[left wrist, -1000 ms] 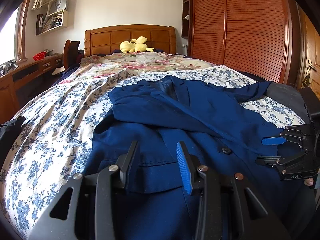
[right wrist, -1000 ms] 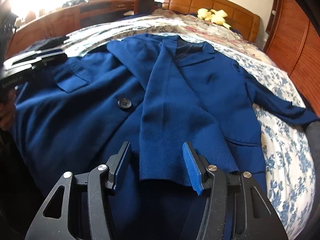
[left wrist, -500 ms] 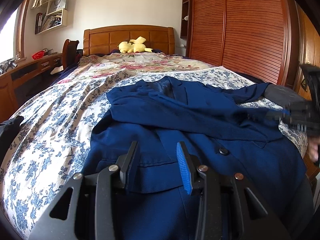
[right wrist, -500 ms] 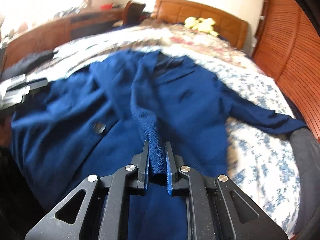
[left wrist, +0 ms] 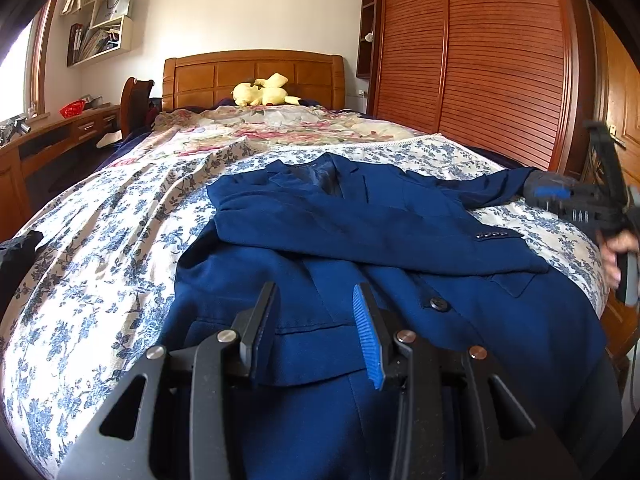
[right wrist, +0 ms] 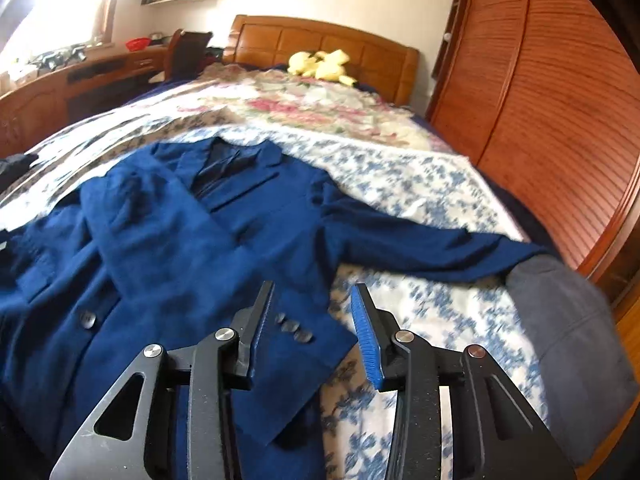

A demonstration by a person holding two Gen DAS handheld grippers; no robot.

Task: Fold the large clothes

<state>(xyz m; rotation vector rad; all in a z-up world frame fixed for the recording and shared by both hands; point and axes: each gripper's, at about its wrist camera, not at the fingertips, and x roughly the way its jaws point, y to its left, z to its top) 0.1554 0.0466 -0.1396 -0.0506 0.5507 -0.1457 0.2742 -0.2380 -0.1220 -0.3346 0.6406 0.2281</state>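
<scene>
Jacket: a big dark blue jacket (left wrist: 360,240) lies flat on the bed (left wrist: 100,240), near the foot end, with its collar toward the headboard (left wrist: 256,74).
Folded sleeve: one sleeve (left wrist: 380,236) lies across the front of the jacket, and its cuff with small buttons (right wrist: 294,330) rests on the jacket's edge.
Other sleeve: the other sleeve (right wrist: 420,246) lies straight out from the jacket on the flowery sheet, toward the wooden wardrobe (right wrist: 540,120).
Front button: one dark button (left wrist: 439,303) shows on the jacket's front.
Left gripper: the left gripper (left wrist: 316,324) hangs over the bottom part of the jacket, its two fingers spread apart with nothing between them.
Right gripper: the right gripper (right wrist: 312,332) is spread wide too, just above the cuff, gripping nothing.
Grey cushion: a grey cushion (right wrist: 568,340) sits beside the jacket's straight sleeve end.
Yellow toy: a yellow soft toy (left wrist: 264,92) rests far from the jacket, by the headboard.
</scene>
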